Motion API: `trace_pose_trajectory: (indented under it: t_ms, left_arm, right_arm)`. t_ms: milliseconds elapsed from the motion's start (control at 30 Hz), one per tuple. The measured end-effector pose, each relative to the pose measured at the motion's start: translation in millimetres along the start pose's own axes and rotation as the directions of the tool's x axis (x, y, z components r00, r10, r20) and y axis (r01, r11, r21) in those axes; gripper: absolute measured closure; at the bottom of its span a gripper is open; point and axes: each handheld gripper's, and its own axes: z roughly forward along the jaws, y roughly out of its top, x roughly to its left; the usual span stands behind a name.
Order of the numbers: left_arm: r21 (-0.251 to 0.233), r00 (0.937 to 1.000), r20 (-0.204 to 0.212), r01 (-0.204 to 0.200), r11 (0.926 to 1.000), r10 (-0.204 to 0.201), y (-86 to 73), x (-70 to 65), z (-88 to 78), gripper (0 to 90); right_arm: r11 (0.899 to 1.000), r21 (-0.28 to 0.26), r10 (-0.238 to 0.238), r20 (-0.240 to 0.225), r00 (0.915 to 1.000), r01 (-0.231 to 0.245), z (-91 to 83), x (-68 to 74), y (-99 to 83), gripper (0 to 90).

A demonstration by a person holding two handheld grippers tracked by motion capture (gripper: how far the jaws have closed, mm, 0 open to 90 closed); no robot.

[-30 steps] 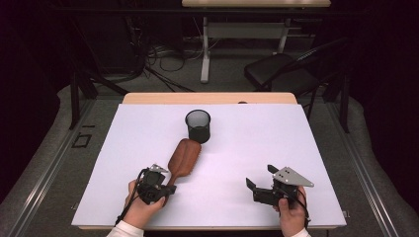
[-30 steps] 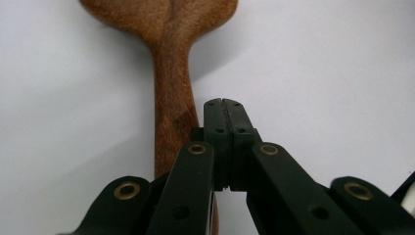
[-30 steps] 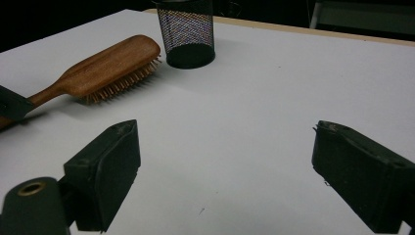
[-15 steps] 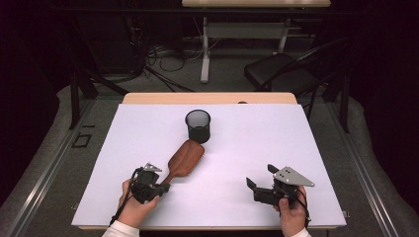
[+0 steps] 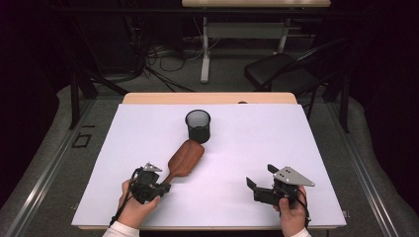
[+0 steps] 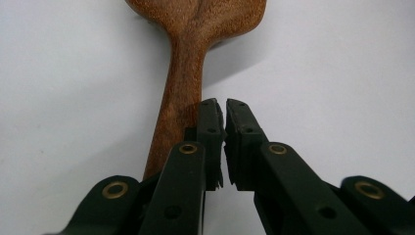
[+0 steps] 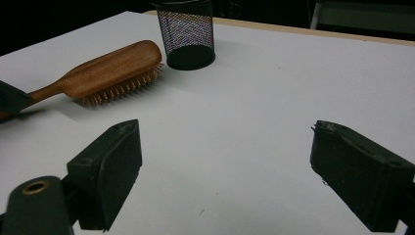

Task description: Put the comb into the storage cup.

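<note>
White table | right claw view: hairbrush bristles down | high view: back

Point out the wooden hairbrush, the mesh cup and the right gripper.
wooden hairbrush (image 5: 185,159), high view, on the back of its head.
mesh cup (image 5: 198,129), high view, on its side wall.
right gripper (image 7: 225,169), right gripper view, midway between its fingertips.

Brown wooden hairbrush, black mesh cup

A black wire-mesh cup stands upright on the white-topped table. Beyond the far edge a black folding chair sits on grey floor, cables nearby.
</note>
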Motion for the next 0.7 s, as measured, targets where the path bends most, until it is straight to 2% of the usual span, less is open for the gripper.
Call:
trace_pose_trajectory:
  t_ms: [400, 700]
  left_arm:
    - [-0.019, 0.9999, -0.014, -0.001, 0.9998, 0.000, 0.8, -0.9, -6.7, 76.9]
    - [-0.057, 0.9988, -0.045, -0.019, 0.9982, 0.017, 0.6, -0.7, -11.8, 65.3]
  right_arm:
    - [1.000, -0.001, -0.001, -0.001, 1.0000, 0.001, 0.2, 0.0, 0.0, 11.8]
    - [1.000, 0.001, -0.001, -0.001, 1.0000, 0.001, -0.1, 0.1, 0.1, 11.8]
